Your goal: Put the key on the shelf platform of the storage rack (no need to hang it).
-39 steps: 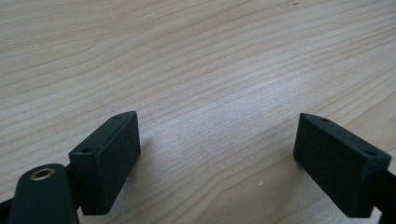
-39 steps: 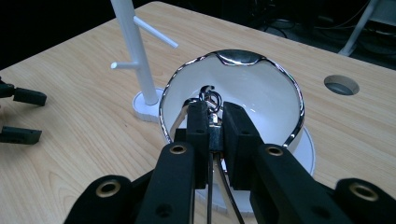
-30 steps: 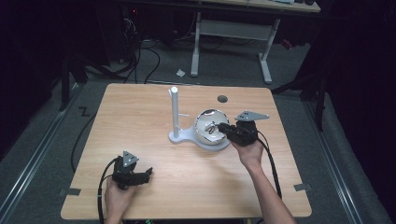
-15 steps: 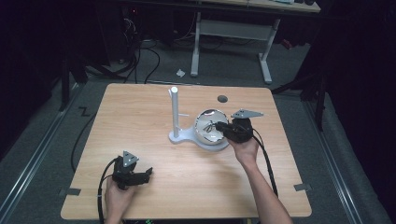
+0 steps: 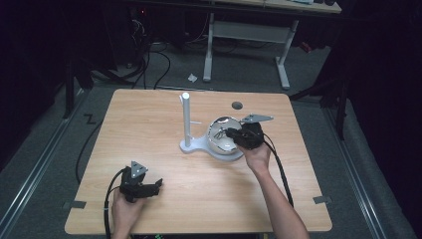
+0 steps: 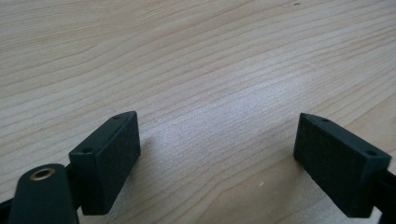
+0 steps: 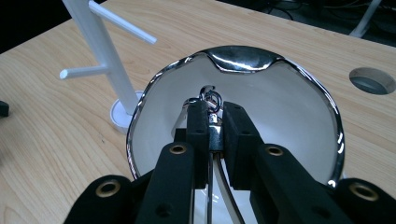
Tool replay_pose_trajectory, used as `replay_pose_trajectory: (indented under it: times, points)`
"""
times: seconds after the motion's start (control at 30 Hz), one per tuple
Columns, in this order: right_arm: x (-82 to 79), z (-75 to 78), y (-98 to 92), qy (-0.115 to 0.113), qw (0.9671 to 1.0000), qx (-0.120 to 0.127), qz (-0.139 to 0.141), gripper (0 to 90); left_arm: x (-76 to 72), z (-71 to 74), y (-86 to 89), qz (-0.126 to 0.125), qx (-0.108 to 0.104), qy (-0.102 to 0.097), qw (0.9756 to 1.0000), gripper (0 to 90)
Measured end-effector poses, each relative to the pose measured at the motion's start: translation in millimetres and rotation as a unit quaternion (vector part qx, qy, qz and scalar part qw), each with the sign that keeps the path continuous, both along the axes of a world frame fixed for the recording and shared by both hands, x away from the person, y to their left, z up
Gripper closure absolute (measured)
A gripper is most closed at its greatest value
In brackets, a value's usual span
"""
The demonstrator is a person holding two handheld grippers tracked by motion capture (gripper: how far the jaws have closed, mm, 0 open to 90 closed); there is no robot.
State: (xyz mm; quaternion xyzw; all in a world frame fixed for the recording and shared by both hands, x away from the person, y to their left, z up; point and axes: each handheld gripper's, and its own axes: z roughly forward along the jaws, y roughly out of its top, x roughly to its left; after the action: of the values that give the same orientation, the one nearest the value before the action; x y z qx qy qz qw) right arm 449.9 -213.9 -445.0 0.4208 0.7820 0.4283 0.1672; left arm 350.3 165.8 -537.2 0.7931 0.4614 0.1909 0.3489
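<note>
At the near edge of the table (image 5: pixel 164 124), toward its left corner, the left tool (image 5: pixel 158 185) sits low over bare wood in the person's left hand (image 5: pixel 124 211), its jaws spread wide with nothing between them; the left gripper view looks along the two black pads (image 6: pixel 109 161) at wood grain alone. Farther in, right of centre, the right hand (image 5: pixel 258 158) holds the right tool (image 7: pixel 215 122) dipped into a shiny metal bowl (image 7: pixel 299 112), jaws drawn narrow and pinching a small silvery clasp (image 7: pixel 210 100) with thin strands trailing from it. Just beside the bowl, on its left, a white peg stand (image 5: pixel 186 122) rises upright. Beyond them, a round hole (image 5: pixel 237 105) pierces the table.
</note>
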Motion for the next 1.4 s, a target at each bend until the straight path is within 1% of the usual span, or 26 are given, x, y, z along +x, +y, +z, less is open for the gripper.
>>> replay_pose_trajectory:
  times: [0.1,0.3,0.63,0.67,0.93,1.07,1.27,1.3,1.4]
  points:
    - [2.7,-2.7,2.4,0.004,1.0000,0.000,-0.001,82.1,0.0,0.0,0.0,0.000,0.000,0.000,1.0000,15.0]
    - [8.4,-4.3,6.2,0.003,1.0000,-0.003,-0.001,82.0,0.0,0.0,0.0,0.000,0.000,0.000,1.0000,15.0]
    - [19.6,-8.9,12.4,0.002,0.9999,-0.012,-0.007,81.9,0.0,0.0,0.0,0.000,0.000,0.000,1.0000,15.0]
    - [21.4,-10.6,12.4,0.002,0.9998,-0.019,-0.009,81.9,0.0,0.0,0.0,0.000,0.000,0.000,1.0000,15.0]
    - [23.3,-12.8,11.4,0.000,0.9996,-0.023,-0.018,81.5,0.0,0.0,0.0,0.000,0.000,0.000,1.0000,15.0]
    - [24.7,-13.9,10.3,-0.003,0.9994,-0.028,-0.018,81.3,0.0,0.0,0.0,0.000,0.000,0.000,1.0000,15.0]
    - [27.1,-15.3,9.3,-0.003,0.9990,-0.036,-0.028,81.2,0.0,0.0,0.0,0.000,0.000,0.000,1.0000,15.0]
    - [27.7,-15.6,9.2,-0.003,0.9989,-0.035,-0.030,81.0,0.0,0.0,0.0,0.000,0.000,0.000,1.0000,15.0]
    - [30.4,-18.0,8.4,-0.004,0.9986,-0.036,-0.039,75.4,0.0,0.0,0.0,0.000,0.000,0.000,1.0000,15.0]
